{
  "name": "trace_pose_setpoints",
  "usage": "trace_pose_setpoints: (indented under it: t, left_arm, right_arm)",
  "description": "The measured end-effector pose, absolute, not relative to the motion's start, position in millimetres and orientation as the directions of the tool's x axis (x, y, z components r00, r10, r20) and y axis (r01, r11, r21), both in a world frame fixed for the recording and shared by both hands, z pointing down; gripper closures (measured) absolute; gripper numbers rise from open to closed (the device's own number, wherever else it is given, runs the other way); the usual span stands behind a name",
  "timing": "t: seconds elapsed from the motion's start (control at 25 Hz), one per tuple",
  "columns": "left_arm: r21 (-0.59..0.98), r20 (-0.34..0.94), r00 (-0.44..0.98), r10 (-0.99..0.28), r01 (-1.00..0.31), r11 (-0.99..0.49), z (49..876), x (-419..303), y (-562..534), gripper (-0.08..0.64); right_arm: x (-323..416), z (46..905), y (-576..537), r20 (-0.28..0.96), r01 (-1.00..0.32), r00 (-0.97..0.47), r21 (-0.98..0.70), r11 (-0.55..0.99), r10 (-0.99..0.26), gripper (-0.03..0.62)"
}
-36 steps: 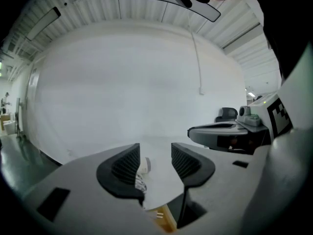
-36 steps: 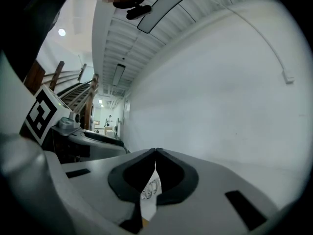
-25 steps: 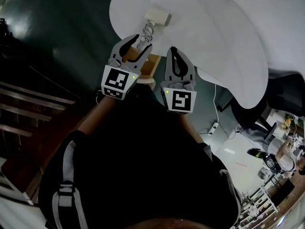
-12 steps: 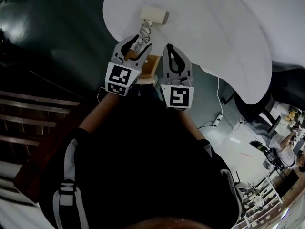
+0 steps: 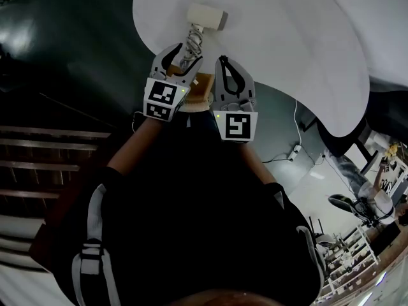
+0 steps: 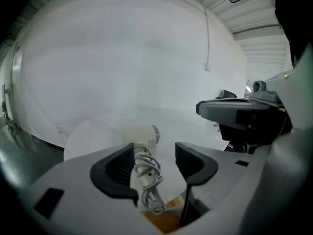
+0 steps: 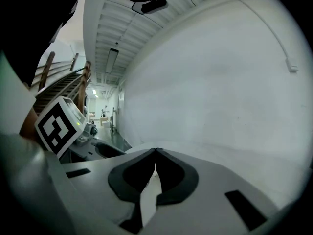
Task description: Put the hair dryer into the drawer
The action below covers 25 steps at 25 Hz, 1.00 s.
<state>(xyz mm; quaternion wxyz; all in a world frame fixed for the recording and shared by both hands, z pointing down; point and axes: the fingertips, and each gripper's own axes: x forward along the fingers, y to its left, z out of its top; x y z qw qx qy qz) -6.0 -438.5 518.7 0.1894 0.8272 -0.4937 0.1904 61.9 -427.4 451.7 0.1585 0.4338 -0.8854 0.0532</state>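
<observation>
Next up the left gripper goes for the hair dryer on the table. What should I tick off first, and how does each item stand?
1. Left gripper jaws apart, having just been opening: ok.
2. Nothing gripped yet. The cord shows between the jaws, pads off it: ok.
3. Hair dryer lying free on the white table: ok.
4. Right gripper jaws together, nothing in them: ok.
5. Drawer found and open: cannot tell, none can be made out.

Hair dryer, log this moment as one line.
hair dryer: lying on white table | left tool: open, just opening, cord between jaws, ungripped | right tool: shut, empty
</observation>
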Motion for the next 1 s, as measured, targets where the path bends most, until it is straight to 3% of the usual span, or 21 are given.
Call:
trace_pose_setpoints:
  t: [0.56, 1.0]
  left_arm:
    - [0.208, 0.633, 0.433, -0.642, -0.894, -0.398, 575, -4, -467, 0.223]
    - [0.183, 0.684, 0.397, -0.612, -0.906, -0.383, 600, 2, -484, 0.215]
  right_arm:
    - [68, 478, -452, 0.386, -0.803, -0.547, 0.011, 0.596, -0.743, 0.568]
    - [72, 482, -459, 0.401, -0.813, -0.531, 0.005, 0.582, -0.746, 0.568]
